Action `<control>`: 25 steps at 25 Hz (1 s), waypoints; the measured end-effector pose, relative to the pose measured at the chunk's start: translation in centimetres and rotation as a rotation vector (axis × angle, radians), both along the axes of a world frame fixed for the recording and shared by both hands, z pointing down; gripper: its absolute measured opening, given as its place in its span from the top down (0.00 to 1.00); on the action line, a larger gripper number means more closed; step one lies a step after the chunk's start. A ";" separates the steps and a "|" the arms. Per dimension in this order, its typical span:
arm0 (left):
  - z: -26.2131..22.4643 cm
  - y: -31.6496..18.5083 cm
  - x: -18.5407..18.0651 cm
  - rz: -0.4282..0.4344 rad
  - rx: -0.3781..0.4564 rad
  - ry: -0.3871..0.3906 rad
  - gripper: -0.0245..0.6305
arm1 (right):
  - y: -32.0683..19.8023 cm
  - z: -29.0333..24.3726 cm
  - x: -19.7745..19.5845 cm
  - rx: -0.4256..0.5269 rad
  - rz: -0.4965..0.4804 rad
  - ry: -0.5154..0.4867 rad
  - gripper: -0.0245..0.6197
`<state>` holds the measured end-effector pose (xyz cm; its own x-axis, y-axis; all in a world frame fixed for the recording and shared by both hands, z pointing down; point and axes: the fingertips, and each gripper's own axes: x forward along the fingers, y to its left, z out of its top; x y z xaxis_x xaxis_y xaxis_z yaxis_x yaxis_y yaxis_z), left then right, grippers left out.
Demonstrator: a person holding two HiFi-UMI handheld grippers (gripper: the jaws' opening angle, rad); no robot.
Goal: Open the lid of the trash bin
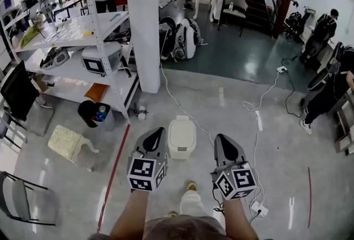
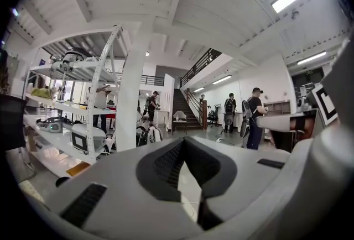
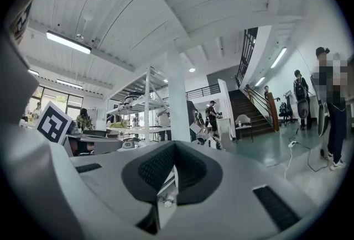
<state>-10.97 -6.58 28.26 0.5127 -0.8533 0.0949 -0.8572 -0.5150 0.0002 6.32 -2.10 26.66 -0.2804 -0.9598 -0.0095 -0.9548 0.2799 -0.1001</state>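
Two claws, both clenched on nothing, are held above the floor (image 1: 232, 106): left claw (image 1: 156, 138) and right claw (image 1: 224, 142). Between and below them, just ahead of the person's shoe (image 1: 191, 185), stands the white trash bin (image 1: 181, 142). Its lid (image 1: 182, 129) is down and its long axis runs away from the person. The left claw's tip lies just beside the bin's left edge, while the right claw sits farther off. Both gripper views look out level across the room, so reaching the lid likely requires tipping a claw downward.
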 end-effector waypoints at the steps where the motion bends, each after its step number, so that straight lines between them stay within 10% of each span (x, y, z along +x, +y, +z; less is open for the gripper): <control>1: 0.0 -0.7 0.2 0.000 0.001 -0.002 0.97 | -0.8 0.1 0.2 -0.002 -0.002 0.000 0.91; 25: -3.0 -20.0 7.7 -0.101 0.076 -0.020 0.97 | -22.8 -0.9 6.9 0.031 -0.132 -0.018 0.91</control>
<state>-3.31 -26.61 25.25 0.4226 -0.9056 0.0375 -0.9041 -0.4241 -0.0528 13.21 -24.92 25.72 -0.4035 -0.9139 -0.0447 -0.9077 0.4059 -0.1061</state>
